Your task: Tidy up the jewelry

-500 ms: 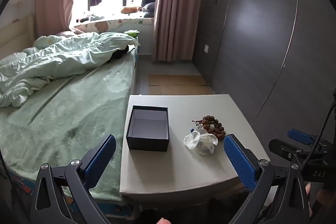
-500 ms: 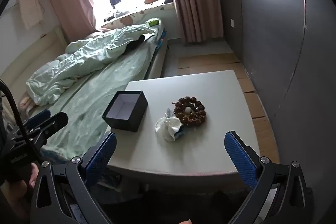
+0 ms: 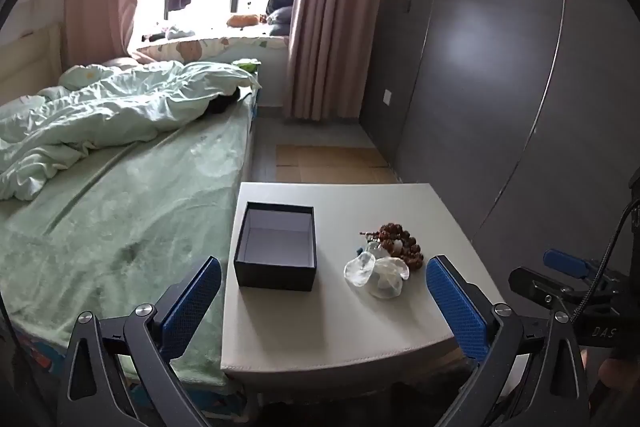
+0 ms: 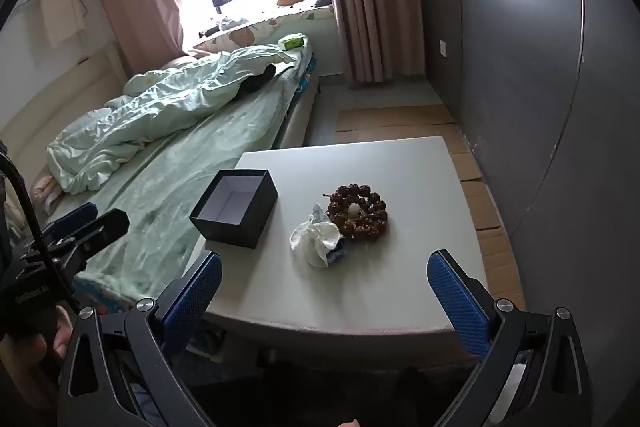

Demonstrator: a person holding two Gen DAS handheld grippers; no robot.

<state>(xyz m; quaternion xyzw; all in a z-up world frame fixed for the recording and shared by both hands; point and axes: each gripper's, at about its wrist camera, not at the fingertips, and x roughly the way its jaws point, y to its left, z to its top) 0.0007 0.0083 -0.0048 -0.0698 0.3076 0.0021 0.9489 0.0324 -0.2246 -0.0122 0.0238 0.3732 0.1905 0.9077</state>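
Bead bracelet (image 4: 357,212) lies on the tabletop (image 4: 384,291) ahead of the right gripper (image 4: 325,287), touching a clear pouch (image 4: 316,239); black box (image 4: 235,207) (lidless) sits ahead-left; both grippers' jaws gape apart, left gripper (image 3: 323,291) holding nothing

Both rigs are built the same: black angular frames, silver round-head screws at the joints, blue textured pads on the fingers (image 3: 456,301). The right gripper (image 3: 560,273) is marked "DAS" in white and fed by a braided black cable. A bit of bare skin is seen under the left gripper (image 4: 76,225).
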